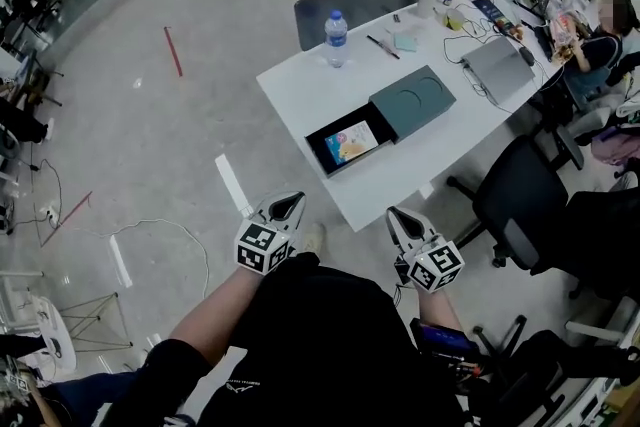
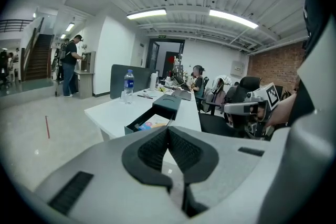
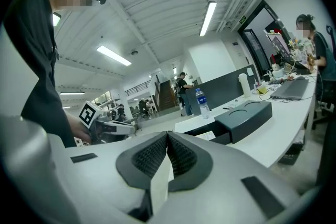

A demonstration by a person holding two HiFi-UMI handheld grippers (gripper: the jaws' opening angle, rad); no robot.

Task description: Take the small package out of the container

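Note:
A dark box container (image 1: 412,101) lies on the white table (image 1: 300,85), its drawer slid out toward me. Inside the drawer lies a small colourful package (image 1: 350,143). My left gripper (image 1: 290,203) and right gripper (image 1: 397,214) hover side by side short of the table's near edge, both shut and empty. In the left gripper view the container (image 2: 167,104) and the package (image 2: 148,125) lie ahead beyond the closed jaws (image 2: 168,129), with the right gripper (image 2: 244,108) off to the right. From the right gripper view (image 3: 167,136) the container (image 3: 244,118) sits ahead to the right.
A water bottle (image 1: 336,38) stands at the table's far left. A laptop (image 1: 497,65), cables and desk clutter fill the far right end, where a person sits. A black office chair (image 1: 525,205) stands right of the table. Cables trail on the floor at left.

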